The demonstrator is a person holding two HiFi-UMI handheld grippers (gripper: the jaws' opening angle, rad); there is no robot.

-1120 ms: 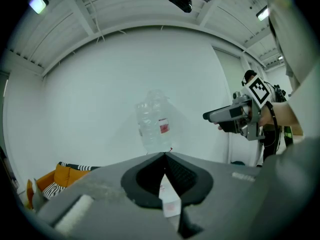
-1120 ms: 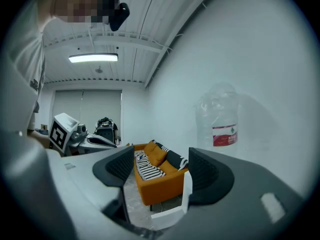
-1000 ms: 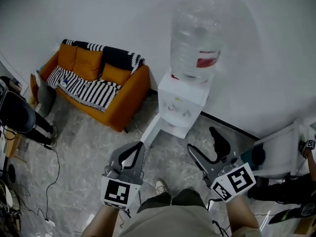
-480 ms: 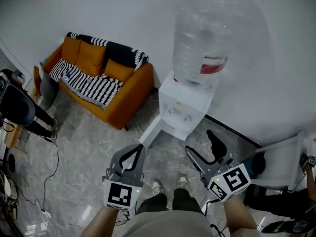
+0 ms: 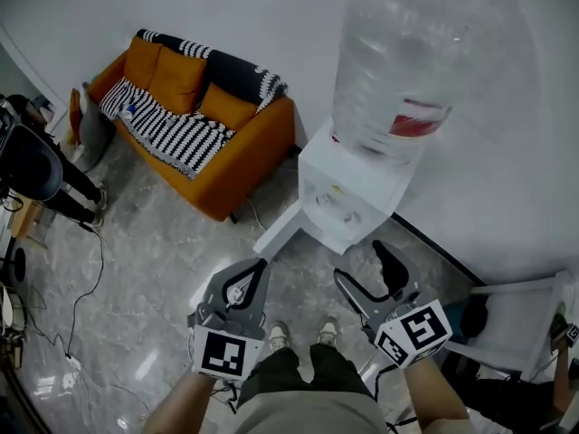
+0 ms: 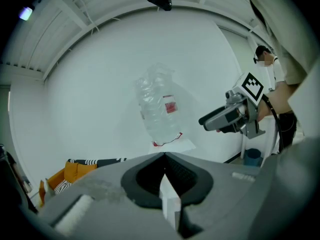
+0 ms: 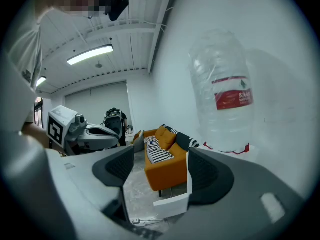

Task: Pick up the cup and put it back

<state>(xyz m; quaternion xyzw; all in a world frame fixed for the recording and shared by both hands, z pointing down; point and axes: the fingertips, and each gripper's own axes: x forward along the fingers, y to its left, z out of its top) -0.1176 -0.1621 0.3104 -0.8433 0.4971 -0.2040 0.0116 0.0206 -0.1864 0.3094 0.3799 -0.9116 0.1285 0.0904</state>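
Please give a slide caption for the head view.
Before a water dispenser and orange sofa: left gripper shut, right gripper open.

Orange sofa (image 5: 240, 156) on marble floor (image 5: 154, 278) against white wall (image 5: 226, 7).

— Where do we stand with our right gripper (image 7: 160, 154)?
— We see its jaws apart, nothing between them. Through the gap we look at an orange sofa (image 7: 167, 170).
— And around it?
— The water bottle (image 7: 222, 99) to our right, our left gripper (image 7: 112, 133) opposite.
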